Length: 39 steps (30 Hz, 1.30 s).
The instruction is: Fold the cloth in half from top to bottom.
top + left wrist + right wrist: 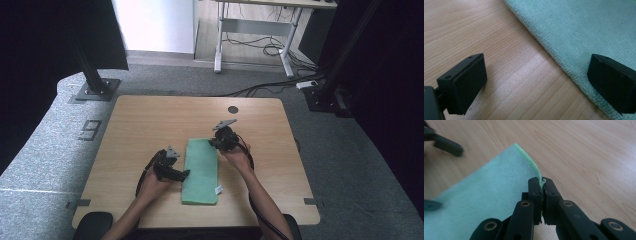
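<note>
A folded light green cloth point(201, 170) lies lengthwise on the wooden table point(150, 120), a small white tag at its near right corner. My right gripper point(218, 143) is shut on the cloth's far right edge; in the right gripper view the green hem point(534, 167) runs pinched between the two black jaws, and my right gripper point(542, 185) lifts it slightly. My left gripper point(184, 174) sits at the cloth's left edge, jaws wide apart. In the left gripper view one pad rests over bare wood and the other over the cloth point(579, 30), with my left gripper point(536, 80) holding nothing.
A round dark grommet hole point(233, 109) sits near the table's far edge. Beyond the table are grey carpet, black frame posts point(92, 75), a white desk frame point(255, 35) and floor cables. Bare wood lies to the left and right of the cloth.
</note>
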Tool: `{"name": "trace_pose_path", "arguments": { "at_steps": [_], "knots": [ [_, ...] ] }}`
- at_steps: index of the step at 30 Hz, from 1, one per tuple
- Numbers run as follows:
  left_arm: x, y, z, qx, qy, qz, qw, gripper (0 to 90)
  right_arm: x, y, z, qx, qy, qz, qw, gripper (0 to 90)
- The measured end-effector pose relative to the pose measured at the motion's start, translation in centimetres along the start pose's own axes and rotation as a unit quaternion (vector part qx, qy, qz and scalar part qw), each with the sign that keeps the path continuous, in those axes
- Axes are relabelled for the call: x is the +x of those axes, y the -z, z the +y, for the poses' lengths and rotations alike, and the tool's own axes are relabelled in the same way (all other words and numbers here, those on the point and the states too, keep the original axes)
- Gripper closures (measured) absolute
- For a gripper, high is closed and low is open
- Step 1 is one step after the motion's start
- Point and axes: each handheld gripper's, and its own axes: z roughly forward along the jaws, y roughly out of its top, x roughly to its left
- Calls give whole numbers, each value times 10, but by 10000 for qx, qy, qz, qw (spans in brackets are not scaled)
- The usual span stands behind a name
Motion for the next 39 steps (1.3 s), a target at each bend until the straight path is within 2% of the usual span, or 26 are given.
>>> {"name": "trace_pose_path", "arguments": {
  "at_steps": [2, 7, 11, 20, 30, 39],
  "knots": [
    [0, 0, 0, 6, -4, 6, 10000, 26, 4, 9, 1, -109, 91, 15, 9999, 859],
    [0, 0, 0, 7, 4, 16, 10000, 26, 13, 28, 0, -320, 137, 118, 9993, 859],
    [0, 0, 0, 14, 5, 18, 10000, 26, 26, 49, -3, -564, 257, 263, 9977, 858],
    [0, 0, 0, 5, 10, 23, 10000, 26, 48, 72, -20, -748, 428, 467, 9952, 855],
    [0, 0, 0, 18, 5, 29, 10000, 26, 72, 83, -42, -712, 542, 683, 9936, 854],
    [-1, 1, 0, 17, 23, 51, 10000, 26, 90, 86, -66, -584, 502, 846, 9934, 853]
  ]
}}
